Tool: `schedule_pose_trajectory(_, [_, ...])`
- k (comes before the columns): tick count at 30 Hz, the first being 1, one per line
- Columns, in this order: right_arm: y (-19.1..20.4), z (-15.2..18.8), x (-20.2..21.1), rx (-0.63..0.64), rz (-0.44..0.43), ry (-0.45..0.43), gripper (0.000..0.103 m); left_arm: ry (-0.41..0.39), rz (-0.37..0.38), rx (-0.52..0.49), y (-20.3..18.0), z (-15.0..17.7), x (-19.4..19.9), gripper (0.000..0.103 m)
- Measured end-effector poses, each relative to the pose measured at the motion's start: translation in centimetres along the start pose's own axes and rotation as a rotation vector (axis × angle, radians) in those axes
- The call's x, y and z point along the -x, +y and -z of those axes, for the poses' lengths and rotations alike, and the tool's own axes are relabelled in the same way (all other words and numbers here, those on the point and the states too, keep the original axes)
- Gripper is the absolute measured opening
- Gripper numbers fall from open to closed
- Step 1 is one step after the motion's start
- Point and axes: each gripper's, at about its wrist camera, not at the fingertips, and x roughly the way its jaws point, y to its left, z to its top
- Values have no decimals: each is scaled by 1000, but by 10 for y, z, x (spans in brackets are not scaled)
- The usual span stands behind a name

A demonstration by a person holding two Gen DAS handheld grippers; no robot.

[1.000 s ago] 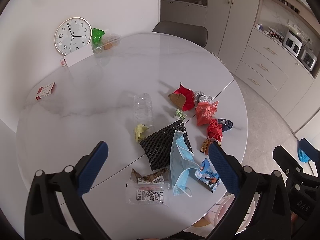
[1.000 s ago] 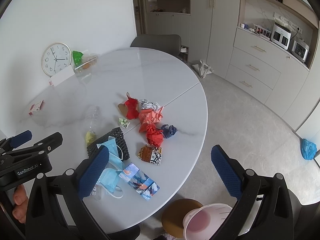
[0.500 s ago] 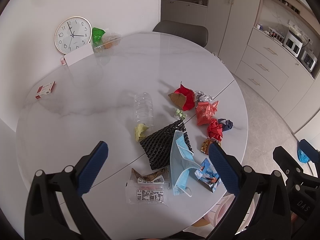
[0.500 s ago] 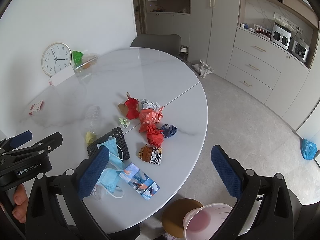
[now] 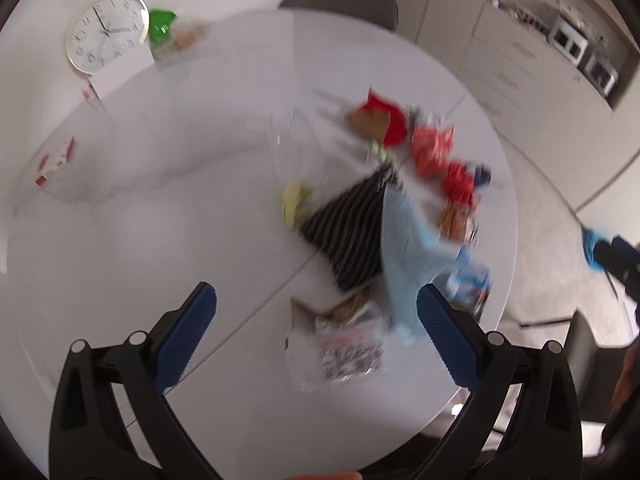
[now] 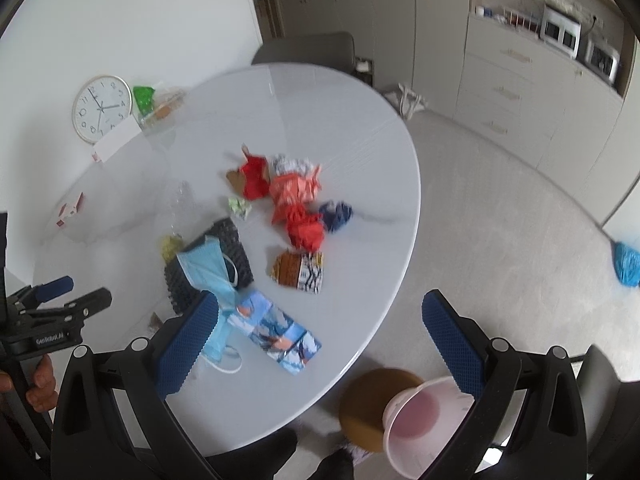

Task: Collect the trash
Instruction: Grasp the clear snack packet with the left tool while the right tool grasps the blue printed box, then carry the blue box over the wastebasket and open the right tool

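Both wrist views high above, facing down, sharing table [image 5: 160, 240] [image 6: 360, 200]

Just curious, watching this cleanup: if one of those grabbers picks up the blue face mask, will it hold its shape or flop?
The blue face mask will probably flop: it drapes loosely over the black foam netting. It looks thin, so likely very light. Its ear loop trails free and might snag neighbouring trash.

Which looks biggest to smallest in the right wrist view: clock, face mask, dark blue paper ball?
1. Face mask, though it lies nearest the camera, so its lead over the clock is unsure.
2. Clock.
3. Dark blue paper ball.
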Motion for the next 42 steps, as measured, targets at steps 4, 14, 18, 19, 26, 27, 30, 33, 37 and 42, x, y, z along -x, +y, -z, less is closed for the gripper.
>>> schedule_pose_trajectory(4, [2, 14, -16, -8, -21, 50, 101, 67, 35, -51, 3, 15, -25, 96])
schedule_pose_trajectory(14, [6, 34, -44, 105, -18, 147, 101, 166, 140, -217, -6, 35, -73, 96])
schedule_pose_trajectory(18, [3, 39, -51, 127, -18, 188, 101, 131, 170, -402, -14, 35, -72, 96])
schedule_pose_trajectory(19, [3, 39, -54, 132, -28, 201, 101, 123, 180, -482, -19, 35, -72, 96])
schedule_pose_trajectory(26, [15, 39, -64, 216, -110, 232, 101, 116, 212, -901, -46, 42, -86, 96])
schedule_pose_trajectory(27, [16, 37, -67, 226, -124, 237, 101, 118, 218, -936, -48, 44, -88, 96])
schedule_pose_trajectory(30, [24, 34, -79, 290, -173, 267, 101, 144, 220, -1031, -55, 51, -100, 86])
schedule_pose_trajectory(33, [35, 33, -92, 396, -193, 306, 101, 170, 216, -1085, -57, 55, -107, 70])
schedule_pose_trajectory(37, [46, 31, -110, 533, -195, 338, 98, 178, 256, -1064, -50, 53, -102, 60])
schedule_pose_trajectory(42, [57, 30, -138, 661, -220, 398, 88, 207, 284, -978, -34, 51, -88, 55])
